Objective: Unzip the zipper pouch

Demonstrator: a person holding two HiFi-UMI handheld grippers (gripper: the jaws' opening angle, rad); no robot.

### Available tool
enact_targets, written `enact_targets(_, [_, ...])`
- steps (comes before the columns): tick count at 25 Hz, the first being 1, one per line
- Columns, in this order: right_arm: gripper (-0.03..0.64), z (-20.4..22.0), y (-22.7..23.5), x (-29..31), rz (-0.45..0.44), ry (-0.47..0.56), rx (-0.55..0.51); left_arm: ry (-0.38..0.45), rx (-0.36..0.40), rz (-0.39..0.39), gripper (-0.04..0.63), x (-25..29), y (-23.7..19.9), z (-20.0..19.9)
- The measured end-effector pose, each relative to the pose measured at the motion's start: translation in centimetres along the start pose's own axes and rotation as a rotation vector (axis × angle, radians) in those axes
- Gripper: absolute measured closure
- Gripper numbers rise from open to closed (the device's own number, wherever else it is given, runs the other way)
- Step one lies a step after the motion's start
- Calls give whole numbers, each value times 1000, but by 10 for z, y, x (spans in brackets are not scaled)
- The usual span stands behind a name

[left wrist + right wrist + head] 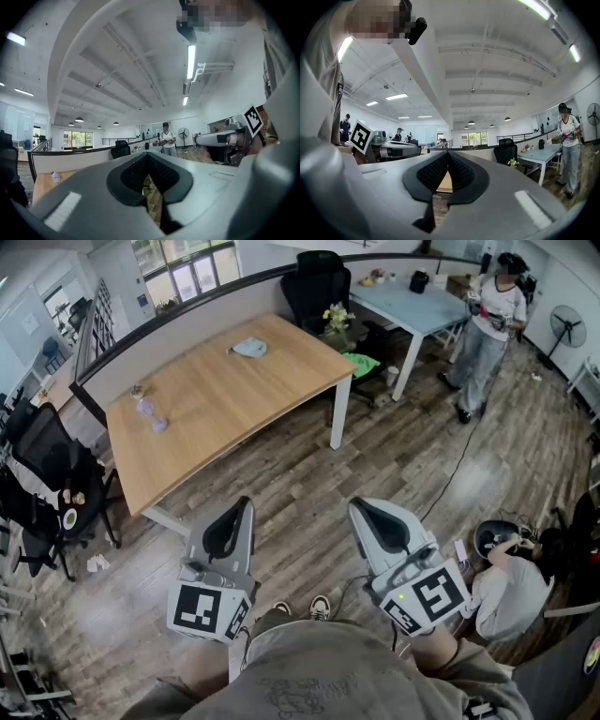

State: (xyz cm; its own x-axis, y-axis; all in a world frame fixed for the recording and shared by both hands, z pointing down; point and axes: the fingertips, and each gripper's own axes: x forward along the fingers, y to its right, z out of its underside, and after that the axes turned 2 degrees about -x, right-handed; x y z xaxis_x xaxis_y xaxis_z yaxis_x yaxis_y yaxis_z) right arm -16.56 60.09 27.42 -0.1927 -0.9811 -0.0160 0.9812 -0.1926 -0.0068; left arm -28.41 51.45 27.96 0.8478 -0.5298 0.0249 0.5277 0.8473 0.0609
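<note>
Both grippers are held low in front of the person's body, well apart from the wooden table (225, 399) and not touching anything.

- Left gripper (246, 504): jaws together, tips meeting, nothing between them. Its own view (147, 157) shows only floor through the slot below the tips.
- Right gripper (362, 508): same, jaws together and empty. Its own view (447, 154) shows a sliver of the table edge behind the slot, and the left gripper off to the side with its marker cube (360, 136).
- Marker cubes sit at the near end of each gripper, close to the person's waist. The person's shoes (321, 606) show between the two grippers on the wood floor.

Pouch (249, 348): a small pale blue-grey thing lying flat on the far part of the table, near the back edge, untouched. It is too small to tell the zipper's state.

Also on the table: a small purple thing (150, 413) toward the left end, well apart from the pouch.

Around the table:
- a black office chair (319, 282) behind the far corner, with flowers (337, 315) just beside it
- a light blue table (412, 301) to the right
- a standing person (487, 324) beside that table, and a fan (567, 324) near the wall
- another person sitting on the floor (511, 587), to the right of the right gripper
</note>
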Motion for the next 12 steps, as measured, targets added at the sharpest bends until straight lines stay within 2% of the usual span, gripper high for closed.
enact_targets(8, [606, 1, 19, -5, 19, 22, 2, -19, 20, 13, 597, 14, 8, 6])
enact_targets(12, [604, 1, 27, -6, 26, 32, 4, -16, -12, -11, 597, 17, 5, 8])
